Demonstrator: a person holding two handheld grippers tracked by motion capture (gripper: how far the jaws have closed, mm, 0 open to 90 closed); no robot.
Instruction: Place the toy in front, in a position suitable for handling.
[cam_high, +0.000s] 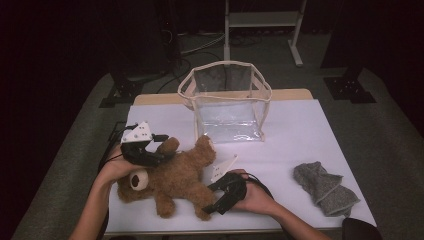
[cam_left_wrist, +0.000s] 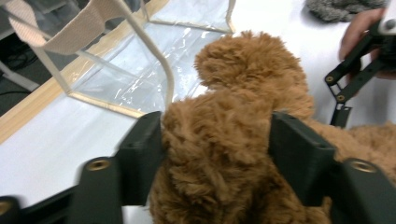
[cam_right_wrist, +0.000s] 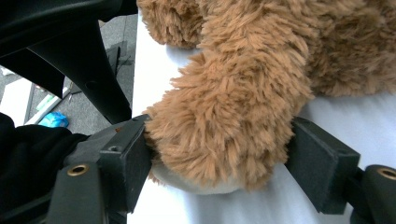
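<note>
A brown teddy bear (cam_high: 172, 177) lies on its back on the white table, head toward the left front. My left gripper (cam_high: 162, 145) reaches over the bear's raised arm; in the left gripper view its two black jaws press into the fur of that arm (cam_left_wrist: 224, 154) from both sides. My right gripper (cam_high: 212, 207) lies low at the bear's near leg. In the right gripper view the leg (cam_right_wrist: 233, 107) with its pale sole sits between the jaws, and both pads touch the fur.
A clear plastic bag (cam_high: 230, 117) with a beige trim stands open at the back middle of the table, just behind the bear. A grey knitted cloth (cam_high: 325, 187) lies crumpled at the right front. The table's front edge runs close under both hands.
</note>
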